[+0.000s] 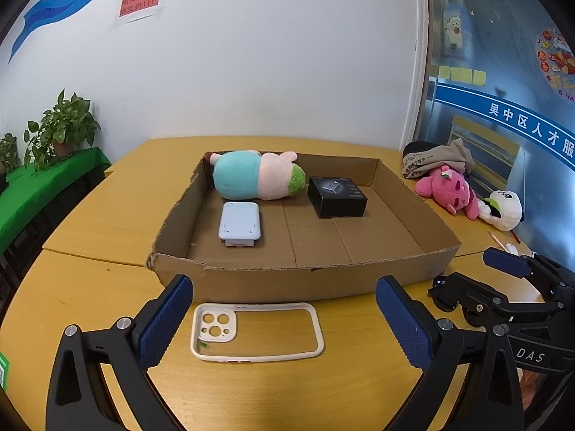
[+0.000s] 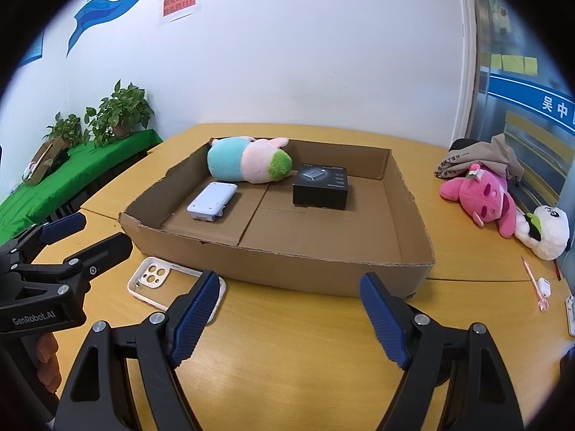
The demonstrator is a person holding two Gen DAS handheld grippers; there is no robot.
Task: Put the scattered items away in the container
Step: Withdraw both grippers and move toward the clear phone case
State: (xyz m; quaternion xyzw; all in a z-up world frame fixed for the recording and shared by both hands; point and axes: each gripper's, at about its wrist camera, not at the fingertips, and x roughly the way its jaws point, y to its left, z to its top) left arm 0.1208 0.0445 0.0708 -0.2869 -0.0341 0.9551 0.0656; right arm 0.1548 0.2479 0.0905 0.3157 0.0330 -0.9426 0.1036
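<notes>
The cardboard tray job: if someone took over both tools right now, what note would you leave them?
Left tool: open, empty, fingers either side of the phone case, above the table.
Right tool: open, empty, facing the cardboard tray.
Done, in the tray: plush toy, black box, white device.
Left: the phone case, lying on the table in front of the tray.

Right gripper (image 2: 291, 318) jaws spread wide, empty — phone case (image 2: 161, 282) lies just outside the cardboard tray (image 2: 323, 273) on the worktop (image 2: 305, 359).
</notes>
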